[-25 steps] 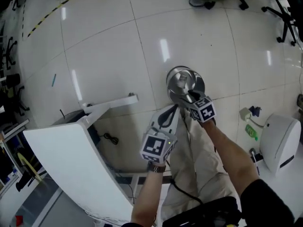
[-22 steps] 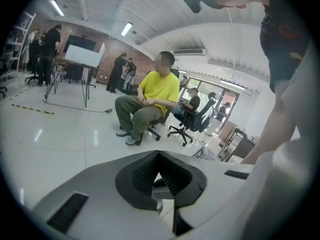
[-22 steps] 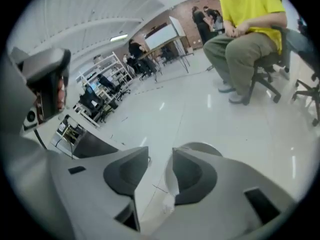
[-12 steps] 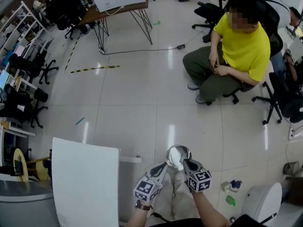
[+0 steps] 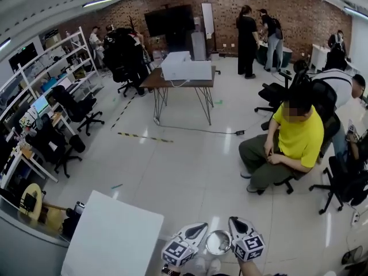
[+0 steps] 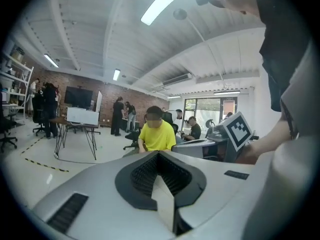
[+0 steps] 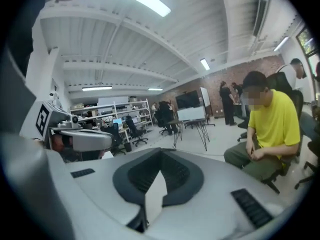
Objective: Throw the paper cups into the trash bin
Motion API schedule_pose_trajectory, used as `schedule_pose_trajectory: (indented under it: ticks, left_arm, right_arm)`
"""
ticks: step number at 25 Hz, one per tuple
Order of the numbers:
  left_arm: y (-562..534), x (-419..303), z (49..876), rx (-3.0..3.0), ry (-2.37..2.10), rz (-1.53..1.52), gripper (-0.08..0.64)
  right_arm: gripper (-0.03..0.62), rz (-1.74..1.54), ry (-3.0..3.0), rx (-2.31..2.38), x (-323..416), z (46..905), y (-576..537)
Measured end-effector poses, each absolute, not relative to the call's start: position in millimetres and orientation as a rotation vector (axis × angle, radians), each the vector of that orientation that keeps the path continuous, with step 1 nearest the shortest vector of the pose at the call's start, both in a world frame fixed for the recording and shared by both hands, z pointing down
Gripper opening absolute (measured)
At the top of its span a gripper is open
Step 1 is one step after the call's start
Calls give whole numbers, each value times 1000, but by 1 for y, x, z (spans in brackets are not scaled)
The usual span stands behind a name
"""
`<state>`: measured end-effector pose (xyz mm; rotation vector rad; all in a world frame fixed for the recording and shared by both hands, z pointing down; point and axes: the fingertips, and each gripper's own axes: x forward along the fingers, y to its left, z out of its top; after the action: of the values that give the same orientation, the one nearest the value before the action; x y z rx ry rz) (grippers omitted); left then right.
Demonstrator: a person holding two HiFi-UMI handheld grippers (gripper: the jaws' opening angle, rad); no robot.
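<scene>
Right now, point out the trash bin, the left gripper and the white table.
trash bin (image 5: 218,242): head view, on its shiny round top.
left gripper (image 5: 202,227): head view, at its closed jaw tips.
white table (image 5: 112,237): head view, on its bare top.

I hold two grippers: one left gripper (image 5: 200,228) and one right gripper (image 5: 234,221). One shiny trash bin (image 5: 218,242) sits between their fingers. One white panel (image 5: 112,239) lies left of my left fingers, and one seated person in yellow (image 5: 296,144) is far beyond my right fingers.
</scene>
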<state>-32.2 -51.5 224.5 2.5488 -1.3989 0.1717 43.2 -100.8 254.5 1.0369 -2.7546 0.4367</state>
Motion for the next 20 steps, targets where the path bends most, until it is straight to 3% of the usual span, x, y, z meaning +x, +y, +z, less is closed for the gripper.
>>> schedule_pose_trajectory:
  ticks: [11,20]
  left_arm:
    - [-34,-47,116,2775,-1608,118,3]
    - [-23,-42,122,2757,-1571,83,3]
  right_arm:
    - [2,125,-3001,1087,44,108,-79]
    - [2,41,-3023,1083,50,84,-63]
